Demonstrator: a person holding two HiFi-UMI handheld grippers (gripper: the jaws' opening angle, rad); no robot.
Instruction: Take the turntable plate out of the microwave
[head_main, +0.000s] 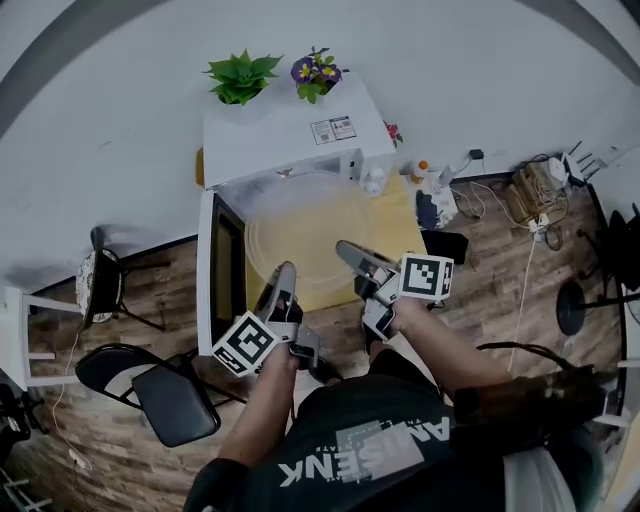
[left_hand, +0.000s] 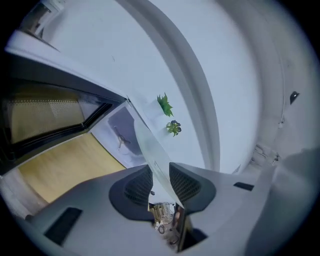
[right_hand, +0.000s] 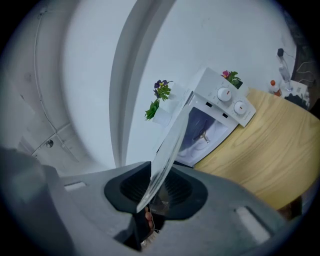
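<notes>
The clear glass turntable plate (head_main: 305, 235) hangs in the air in front of the white microwave (head_main: 290, 135), out of its cavity and above the wooden table. My left gripper (head_main: 283, 272) is shut on the plate's near left rim, and my right gripper (head_main: 345, 250) is shut on its near right rim. In the left gripper view the plate's edge (left_hand: 150, 150) runs between the dark pads. Seen edge-on in the right gripper view, the plate (right_hand: 167, 150) is pinched the same way. The microwave door (head_main: 222, 270) stands open to the left.
Two potted plants (head_main: 243, 77) stand on top of the microwave. The wooden table (head_main: 395, 215) carries small bottles at its right end. A black chair (head_main: 165, 395) and a stool stand on the floor at left. Cables and boxes lie on the floor at right.
</notes>
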